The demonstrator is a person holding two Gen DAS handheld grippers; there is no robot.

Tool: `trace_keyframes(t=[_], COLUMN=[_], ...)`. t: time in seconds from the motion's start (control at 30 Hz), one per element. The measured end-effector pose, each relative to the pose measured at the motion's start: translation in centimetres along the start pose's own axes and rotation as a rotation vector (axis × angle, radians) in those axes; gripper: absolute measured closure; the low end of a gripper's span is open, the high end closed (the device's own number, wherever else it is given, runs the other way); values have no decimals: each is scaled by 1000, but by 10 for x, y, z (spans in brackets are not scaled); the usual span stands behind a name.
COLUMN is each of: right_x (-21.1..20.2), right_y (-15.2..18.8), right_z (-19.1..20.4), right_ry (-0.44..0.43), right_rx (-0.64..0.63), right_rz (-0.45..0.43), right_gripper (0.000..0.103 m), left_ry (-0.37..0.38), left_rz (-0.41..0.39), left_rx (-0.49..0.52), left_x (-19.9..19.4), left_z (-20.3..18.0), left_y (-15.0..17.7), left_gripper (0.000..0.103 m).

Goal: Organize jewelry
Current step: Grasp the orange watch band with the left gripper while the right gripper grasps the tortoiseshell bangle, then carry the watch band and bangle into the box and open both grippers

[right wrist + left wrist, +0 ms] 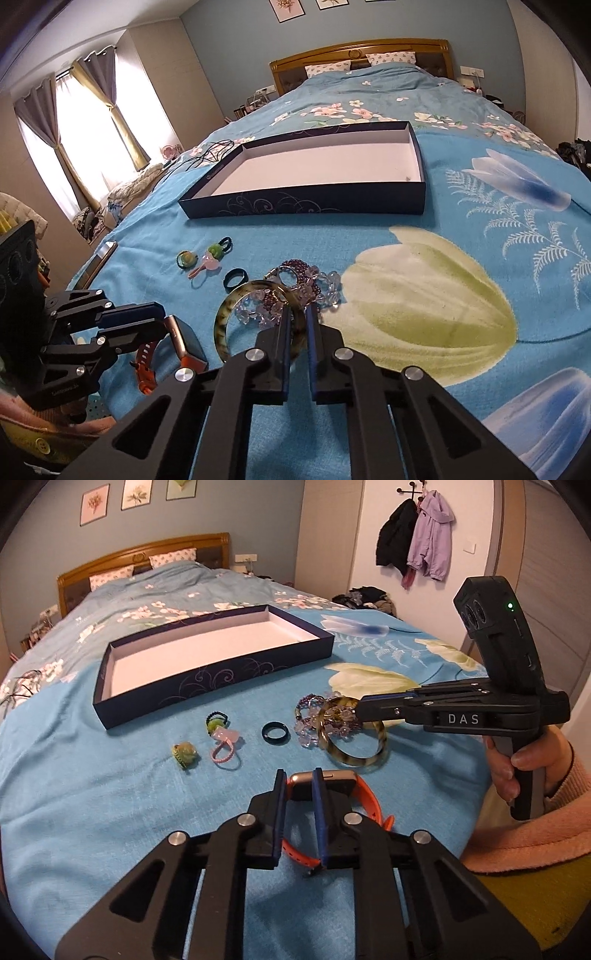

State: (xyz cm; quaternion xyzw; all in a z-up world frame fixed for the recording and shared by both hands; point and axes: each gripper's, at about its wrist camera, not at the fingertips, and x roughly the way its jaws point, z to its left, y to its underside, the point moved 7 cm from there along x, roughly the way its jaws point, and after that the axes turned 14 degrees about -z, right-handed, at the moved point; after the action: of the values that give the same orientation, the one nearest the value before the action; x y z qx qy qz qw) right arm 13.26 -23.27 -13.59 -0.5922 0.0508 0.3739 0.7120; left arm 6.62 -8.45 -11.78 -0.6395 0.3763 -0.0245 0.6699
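I am clamping my left gripper on the orange smartwatch at the bed's near edge, while my right gripper is pinching the tortoiseshell bangle beside the bead bracelets. Next, I judge, both need lifting over the rings into the empty box, without snagging beads.

Black linkage grippers with blue-edged jaws, silver screws, white "DAS" lettering; pink fleece sleeve.
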Motion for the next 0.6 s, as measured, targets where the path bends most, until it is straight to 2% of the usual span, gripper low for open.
trace_keyframes(t=[0.23,0.3,0.33,0.37,0.43,0.6], right_x=[4,4,4,4,3,-3], right_y=[3,3,3,3,1,-9], right_z=[-3,-2,-2,-1,-1,-1], right_ry=[5,7,7,7,1,-21], right_rx=[-8,-19,-23,-27,-24,-18], right_rz=[34,37,36,37,36,19], right_gripper=[94,94,95,95,97,96], left_ry=[37,27,30,23,12,17], left_rz=[53,71,86,92,94,64], left_rx=[58,71,65,64,55,-11], left_x=[4,8,11,13,14,10], left_z=[0,1,3,3,6,13], left_y=[7,10,11,12,12,3], left_gripper=[76,78,81,90,94,95])
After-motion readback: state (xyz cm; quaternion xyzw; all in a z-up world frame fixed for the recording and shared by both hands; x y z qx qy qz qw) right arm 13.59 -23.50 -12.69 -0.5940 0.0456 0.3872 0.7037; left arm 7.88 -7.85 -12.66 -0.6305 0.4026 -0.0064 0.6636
